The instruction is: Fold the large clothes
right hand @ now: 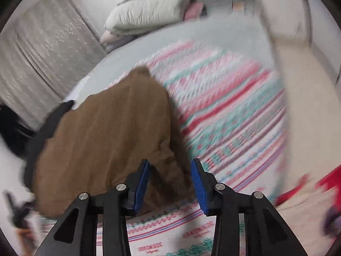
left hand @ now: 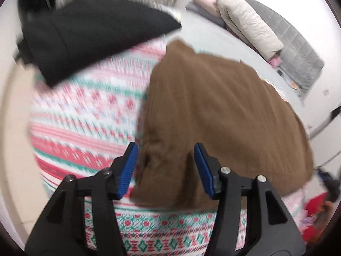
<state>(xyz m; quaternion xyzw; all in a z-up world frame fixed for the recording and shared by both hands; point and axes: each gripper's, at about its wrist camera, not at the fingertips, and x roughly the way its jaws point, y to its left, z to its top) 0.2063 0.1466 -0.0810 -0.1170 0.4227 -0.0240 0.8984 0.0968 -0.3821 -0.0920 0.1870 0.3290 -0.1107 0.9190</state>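
A brown garment [left hand: 213, 115] lies folded on a patterned red, green and white blanket [left hand: 81, 117]. My left gripper [left hand: 166, 168] is open, its blue pads [left hand: 127, 170] either side of the garment's near left corner. In the right wrist view the same brown garment [right hand: 106, 136] lies left of centre on the blanket [right hand: 223, 111]. My right gripper [right hand: 170, 183] is open, its pads [right hand: 198, 185] either side of the garment's near right corner. Both views are motion-blurred.
A black garment [left hand: 89, 34] lies on the blanket at the far left. Folded pale bedding [left hand: 249, 23] and a grey quilt [left hand: 298, 49] sit at the back. A red item [right hand: 315, 185] lies near right. A curtain [right hand: 42, 49] hangs at left.
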